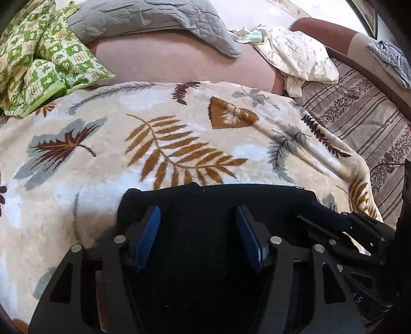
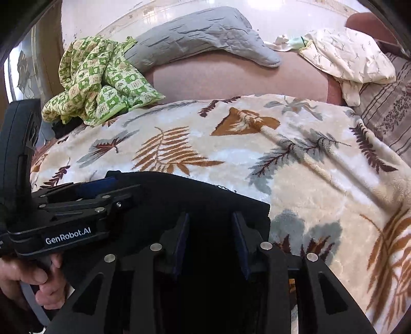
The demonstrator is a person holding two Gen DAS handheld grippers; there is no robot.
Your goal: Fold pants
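Your left gripper (image 1: 199, 239) has its jaws standing apart over the folded black fabric pants (image 1: 215, 203), the ribbed blue pads (image 1: 147, 236) clear of the cloth on both sides, so nothing is clamped there. Your right gripper (image 2: 210, 244) also has its jaws parted, more narrowly, with the dark pads (image 2: 240, 244) above the same pants (image 2: 195, 195); the black cloth against the black jaws makes it hard to read, but no fold shows pinched between them. The pants lie as a flat dark rectangle on the near part of the cream plush blanket with brown and grey leaf prints (image 1: 102, 154), which covers the bed. In the right wrist view your left hand (image 2: 38, 280) wraps the handle of the left gripper, at the left edge of the pants. Beyond the blanket's far edge the bare pinkish-brown mattress (image 1: 167, 61) shows. At the blanket's far left corner sits a crumpled green-and-cream checked quilt (image 1: 43, 59), and behind it, along the far side of the mattress, a grey quilted cover (image 1: 154, 18). Off the blanket's far right corner lies a pale cream printed cloth (image 1: 300, 56), and to the blanket's right a striped brown floral sheet (image 1: 359, 115).
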